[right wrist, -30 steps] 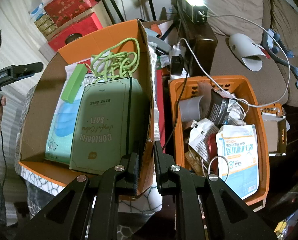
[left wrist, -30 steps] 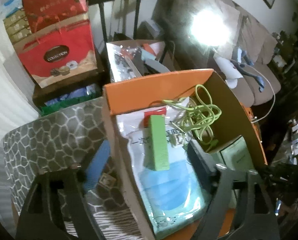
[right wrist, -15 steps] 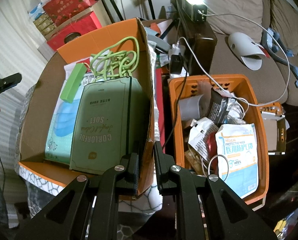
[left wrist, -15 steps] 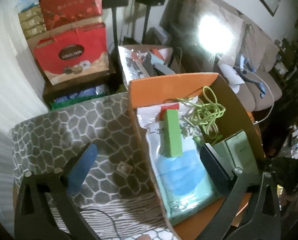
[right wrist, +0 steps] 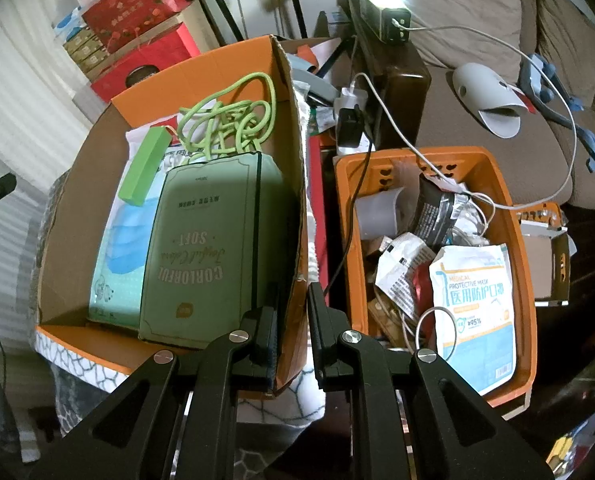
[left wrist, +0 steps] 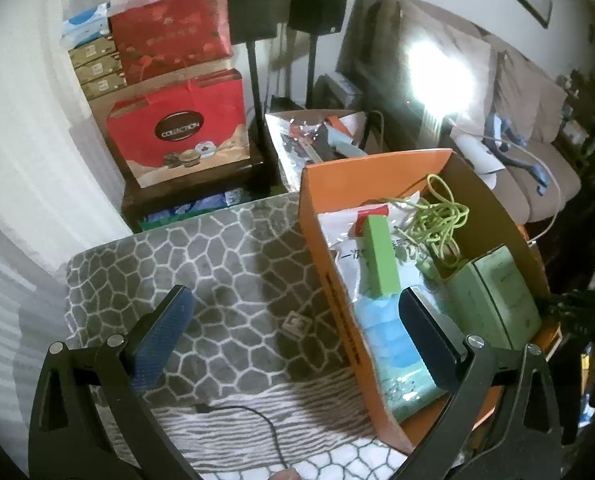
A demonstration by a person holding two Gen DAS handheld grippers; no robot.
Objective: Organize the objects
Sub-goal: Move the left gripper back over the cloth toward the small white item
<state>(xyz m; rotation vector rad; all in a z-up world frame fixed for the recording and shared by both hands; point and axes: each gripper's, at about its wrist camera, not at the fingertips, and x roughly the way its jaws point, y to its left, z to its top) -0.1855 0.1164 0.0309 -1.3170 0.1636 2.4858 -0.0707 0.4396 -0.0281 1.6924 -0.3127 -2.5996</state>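
An orange cardboard box [left wrist: 337,300] stands on a stone-patterned cloth [left wrist: 217,264]. Inside lie a green notebook [right wrist: 213,248], a small green box [right wrist: 145,164], a coiled green cable [right wrist: 225,120] and a pack of blue masks [right wrist: 121,240]. My right gripper [right wrist: 293,296] is shut on the box's near right wall [right wrist: 293,160], one finger inside and one outside. My left gripper [left wrist: 293,300] hangs wide open and holds nothing. Its blue-padded finger [left wrist: 161,340] is over the cloth, and the other is over the mask pack [left wrist: 389,344], so it straddles the box's left wall.
Right of the box, an orange plastic basket [right wrist: 521,280] holds mask packs, wrappers and cables. Behind it are a brown sofa [right wrist: 457,128] and a charger with white cords. Red gift bags [left wrist: 177,136] and speaker stands line the wall. A thin black cable [left wrist: 249,416] crosses the cloth.
My left gripper has opened fully and drawn back to the left, away from the box's contents. The small green box stays lying in the box. The right gripper has not moved.
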